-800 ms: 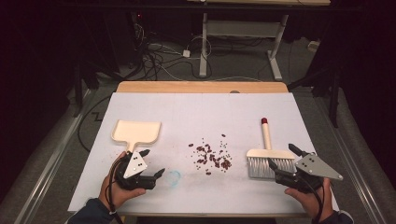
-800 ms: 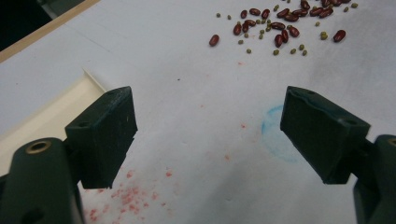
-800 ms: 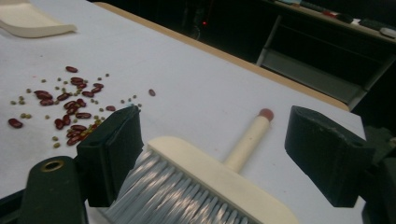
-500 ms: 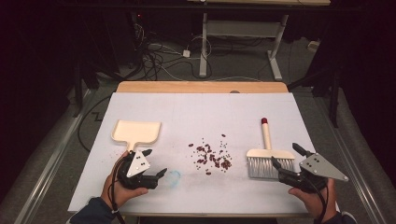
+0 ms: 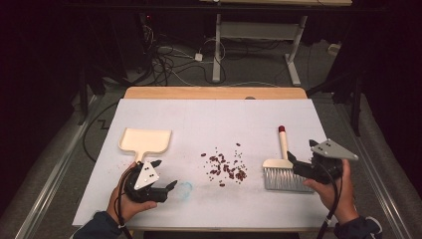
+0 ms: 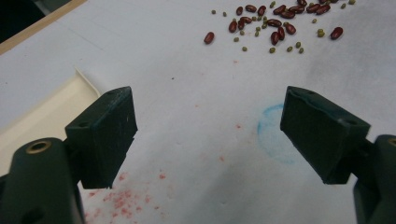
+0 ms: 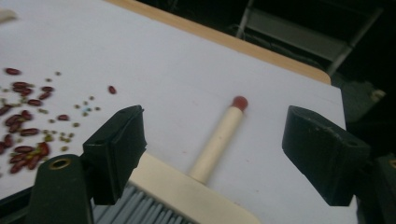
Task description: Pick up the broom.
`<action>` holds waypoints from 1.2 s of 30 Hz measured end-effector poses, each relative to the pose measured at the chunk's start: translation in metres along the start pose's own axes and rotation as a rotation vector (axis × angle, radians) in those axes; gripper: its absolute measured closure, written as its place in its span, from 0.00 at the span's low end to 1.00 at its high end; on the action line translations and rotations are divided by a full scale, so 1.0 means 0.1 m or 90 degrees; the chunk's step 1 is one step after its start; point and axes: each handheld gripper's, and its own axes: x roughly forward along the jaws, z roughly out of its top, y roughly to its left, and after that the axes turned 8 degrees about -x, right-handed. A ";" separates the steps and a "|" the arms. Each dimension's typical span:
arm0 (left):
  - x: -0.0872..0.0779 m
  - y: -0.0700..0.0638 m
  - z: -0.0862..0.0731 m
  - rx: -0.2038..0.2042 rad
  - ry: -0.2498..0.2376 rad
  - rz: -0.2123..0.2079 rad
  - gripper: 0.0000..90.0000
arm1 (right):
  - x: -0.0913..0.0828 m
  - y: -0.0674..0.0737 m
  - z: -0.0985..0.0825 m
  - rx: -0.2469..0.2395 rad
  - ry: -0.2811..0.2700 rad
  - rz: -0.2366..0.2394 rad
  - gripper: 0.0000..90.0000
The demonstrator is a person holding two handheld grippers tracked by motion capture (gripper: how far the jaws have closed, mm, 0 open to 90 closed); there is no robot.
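A cream dustpan point(image 5: 145, 141) lies flat at the left of the white table, its handle toward the person. My left gripper point(image 5: 164, 174) hovers open just right of that handle; in the left gripper view the dustpan point(image 6: 42, 116) sits beside the left jaw of the gripper point(image 6: 208, 135). Red and green beans point(image 5: 226, 167) are scattered at mid-table. A brush with a cream, red-tipped handle point(image 5: 282, 144) and grey bristles point(image 5: 281, 178) lies at the right. My right gripper point(image 5: 301, 150) is open beside the brush head; its jaws stand to either side of the handle point(image 7: 219, 140) without touching it.
A blue ring mark point(image 5: 185, 189) and red stains point(image 6: 126, 200) mark the white table cover point(image 5: 214, 119). A wooden edge point(image 5: 214, 92) runs along the far side. Beyond it are cables and desk legs on the floor.
My right gripper has moved forward and a little left, closer to the brush handle. The left gripper has barely shifted.
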 end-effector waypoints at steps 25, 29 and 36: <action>0.01 -0.02 -0.07 -0.003 0.029 -0.018 0.20 | 1.44 -0.21 0.03 0.129 0.306 0.069 0.66; 0.01 -0.04 -0.07 0.002 0.029 -0.019 0.21 | 1.44 -0.20 0.05 0.128 0.308 0.078 0.70; 0.02 -0.04 -0.05 0.000 0.031 -0.020 0.21 | 1.44 -0.17 0.04 0.124 0.291 0.076 0.78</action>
